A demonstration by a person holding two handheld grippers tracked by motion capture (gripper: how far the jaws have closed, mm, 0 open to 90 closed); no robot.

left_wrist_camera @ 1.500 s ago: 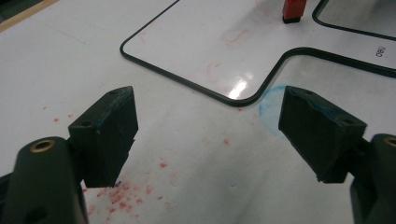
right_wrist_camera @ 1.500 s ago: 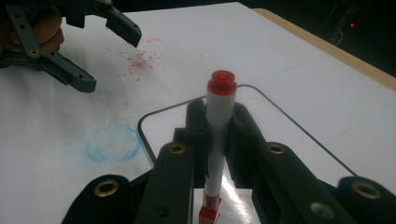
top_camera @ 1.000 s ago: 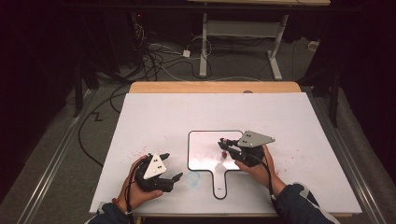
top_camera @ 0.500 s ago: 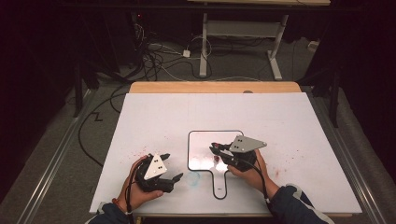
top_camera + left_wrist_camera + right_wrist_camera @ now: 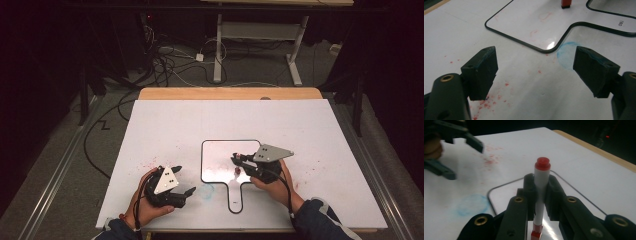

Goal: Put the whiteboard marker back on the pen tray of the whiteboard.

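right tongs [image 5: 541, 195] pinching a red marker [image 5: 541, 185] upright over a small whiteboard [image 5: 220, 157].
left tongs [image 5: 186, 192] rest spread and empty just left of the board's handle; the marker's long axis stands vertical, tip down toward the board.

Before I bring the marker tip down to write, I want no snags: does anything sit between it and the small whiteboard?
Nothing visible does. The right hand-held gripper holds the red marker upright over the whiteboard's bare surface.
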